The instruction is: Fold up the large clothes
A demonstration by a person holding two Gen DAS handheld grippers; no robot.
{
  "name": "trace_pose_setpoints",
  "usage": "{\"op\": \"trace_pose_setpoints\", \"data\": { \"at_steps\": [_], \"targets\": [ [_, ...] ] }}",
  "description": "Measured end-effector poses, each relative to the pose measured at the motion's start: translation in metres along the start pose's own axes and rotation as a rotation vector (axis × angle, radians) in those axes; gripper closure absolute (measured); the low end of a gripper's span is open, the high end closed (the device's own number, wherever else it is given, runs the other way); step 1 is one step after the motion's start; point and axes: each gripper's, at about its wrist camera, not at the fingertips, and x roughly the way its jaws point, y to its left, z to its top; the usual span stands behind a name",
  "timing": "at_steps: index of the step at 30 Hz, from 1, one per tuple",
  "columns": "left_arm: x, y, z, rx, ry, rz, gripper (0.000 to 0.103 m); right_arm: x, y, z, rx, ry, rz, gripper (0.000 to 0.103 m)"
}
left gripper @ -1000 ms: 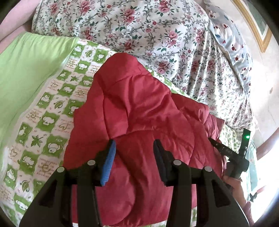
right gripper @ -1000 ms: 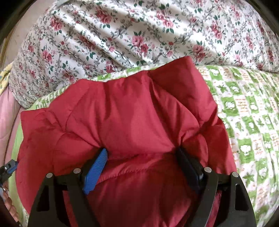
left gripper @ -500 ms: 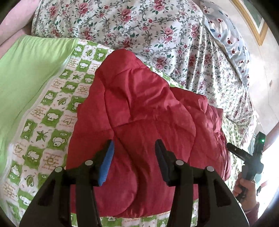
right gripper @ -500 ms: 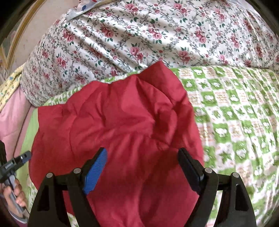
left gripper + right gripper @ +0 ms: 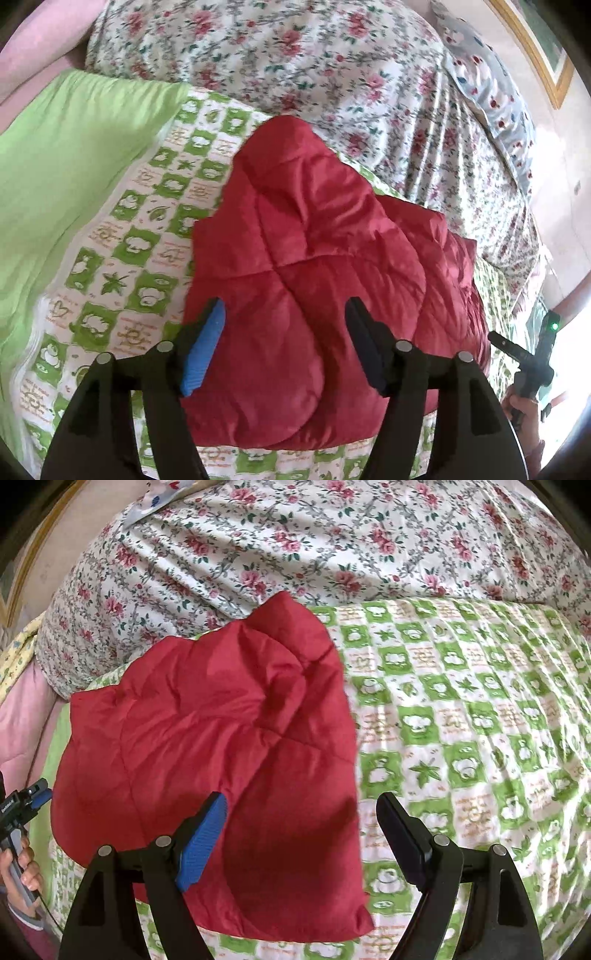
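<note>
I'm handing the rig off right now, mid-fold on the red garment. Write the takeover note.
Left gripper: open over the red quilted padded garment, jaws have just been opening, nothing pinched.
Right gripper: open above the garment's near edge, holding nothing.
Garment: lies folded into a compact bundle on the green-and-white checked bedspread, in front of the floral quilt.
Done: folds made, both grips released.
Left: check that the bundle stays shut; tidy if needed.

The left claw covers the near part of the red quilted garment, so its near hem is partly hidden. The person's hand is cut off at the frame edge. The bed's green checked cover blurs toward the right rim.
</note>
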Motion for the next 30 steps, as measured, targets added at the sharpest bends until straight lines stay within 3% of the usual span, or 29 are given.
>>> {"op": "trace_pose_setpoints", "data": {
  "at_steps": [10, 13, 17, 23, 30],
  "targets": [
    [0.011, 0.043, -0.004, -0.145, 0.033, -0.084, 0.036, 0.007, -0.02, -0.006, 0.071, 0.025, 0.045, 0.018],
    [0.022, 0.057, -0.006, -0.209, 0.068, -0.133, 0.035, 0.013, -0.027, -0.008, 0.111, 0.048, 0.107, 0.017],
    [0.04, 0.075, -0.012, -0.306, 0.108, -0.231, 0.022, 0.025, -0.034, -0.011, 0.159, 0.088, 0.184, 0.016],
    [0.058, 0.076, -0.015, -0.341, 0.153, -0.33, 0.019, 0.048, -0.053, -0.013, 0.281, 0.14, 0.315, 0.012],
    [0.075, 0.068, -0.014, -0.346, 0.174, -0.378, 0.013, 0.069, -0.053, -0.011, 0.318, 0.171, 0.391, 0.009]
  ]
}}
